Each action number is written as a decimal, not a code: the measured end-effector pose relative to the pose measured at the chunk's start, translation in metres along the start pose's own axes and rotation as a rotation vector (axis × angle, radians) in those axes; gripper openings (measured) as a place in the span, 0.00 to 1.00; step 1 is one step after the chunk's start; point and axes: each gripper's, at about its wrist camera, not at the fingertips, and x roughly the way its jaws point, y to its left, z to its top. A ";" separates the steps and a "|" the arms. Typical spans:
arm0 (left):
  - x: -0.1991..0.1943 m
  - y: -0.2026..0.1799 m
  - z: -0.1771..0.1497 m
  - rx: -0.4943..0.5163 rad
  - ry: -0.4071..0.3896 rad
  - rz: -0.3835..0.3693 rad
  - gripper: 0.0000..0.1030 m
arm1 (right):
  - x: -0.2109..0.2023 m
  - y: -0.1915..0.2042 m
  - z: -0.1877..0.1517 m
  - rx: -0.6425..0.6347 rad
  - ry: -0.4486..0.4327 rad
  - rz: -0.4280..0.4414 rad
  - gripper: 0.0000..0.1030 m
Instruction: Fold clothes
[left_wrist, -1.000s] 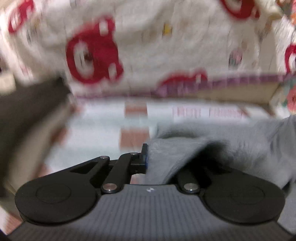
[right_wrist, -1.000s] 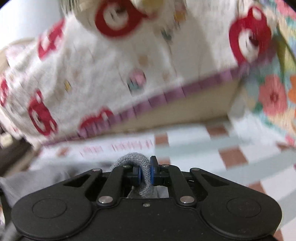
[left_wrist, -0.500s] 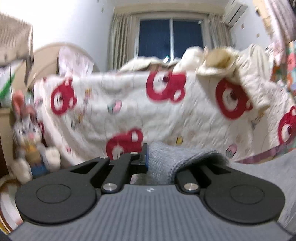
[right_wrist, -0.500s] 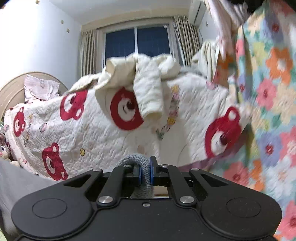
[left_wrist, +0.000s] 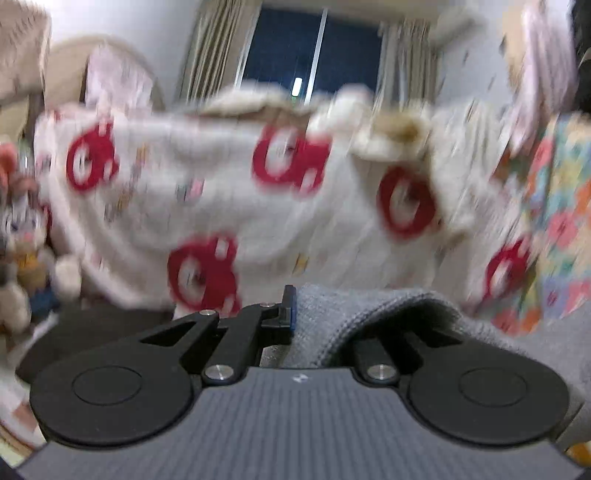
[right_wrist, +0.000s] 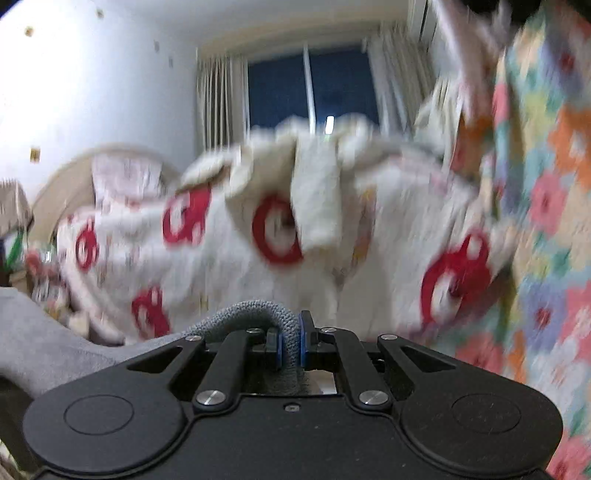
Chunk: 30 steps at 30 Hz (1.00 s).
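Before a bear-print quilt (left_wrist: 229, 206), both tools (left_wrist: 295, 310) (right_wrist: 290, 345) clamped on grey knit garment (left_wrist: 354, 314), writing unreadable.

One grey garment (left_wrist: 369, 314), two tools, one bear-print quilt (left_wrist: 221, 192), one window (right_wrist: 310, 85).

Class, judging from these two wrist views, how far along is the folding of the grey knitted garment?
Done: the grey knitted garment is gripped and raised clear. In hand: the left gripper and right gripper are each shut on its edge. Left: no fold shows, so all the folding remains.
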 end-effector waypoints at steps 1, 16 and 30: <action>0.024 0.003 -0.009 -0.004 0.062 0.008 0.04 | 0.020 -0.008 -0.010 0.025 0.049 -0.001 0.08; 0.312 0.041 -0.079 0.043 0.401 0.203 0.55 | 0.341 -0.040 -0.097 0.025 0.317 -0.421 0.39; 0.215 0.068 -0.176 -0.200 0.566 0.006 0.67 | 0.214 0.037 -0.220 0.233 0.471 -0.064 0.46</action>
